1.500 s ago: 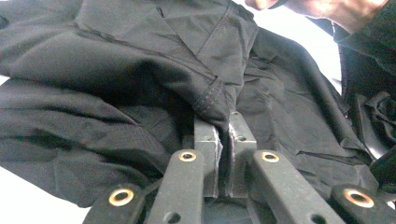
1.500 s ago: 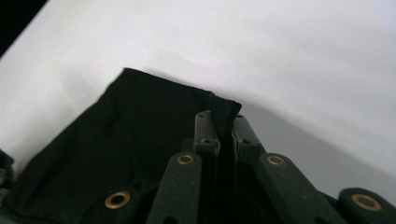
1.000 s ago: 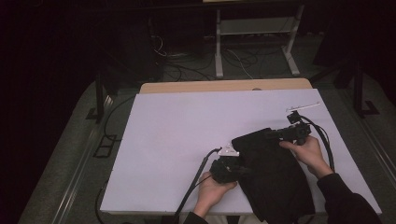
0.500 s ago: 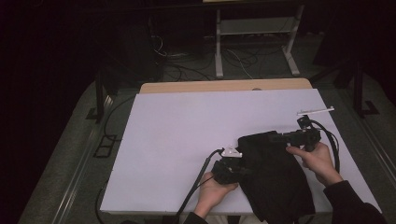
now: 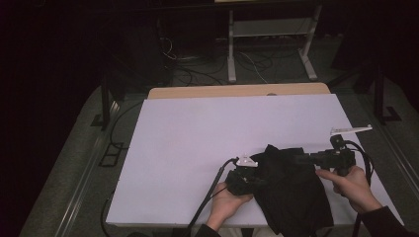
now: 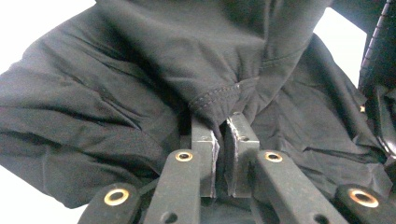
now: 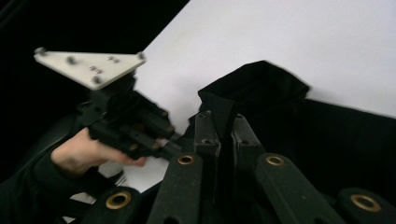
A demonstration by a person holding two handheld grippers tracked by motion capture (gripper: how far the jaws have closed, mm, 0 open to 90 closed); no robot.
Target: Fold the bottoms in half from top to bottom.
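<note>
Left gripper (image 6: 219,135) pinches a stitched hem of the black cloth (image 5: 291,190), jaws nearly shut on the fold; the right gripper (image 7: 222,128) clamps another edge the same way, farther right. Both hold cloth, so the step looks like spreading or folding it. To do it well, I judge the two grips should pull apart evenly and low over the worktop (image 5: 197,143), keeping the hem taut without dragging the bulk off the near edge. The cloth is dark, thin and matte, creased in soft ridges, with a sewn seam at the left pinch. It lies bunched at the near right of the worktop, its lower part hanging over the near edge.
</note>
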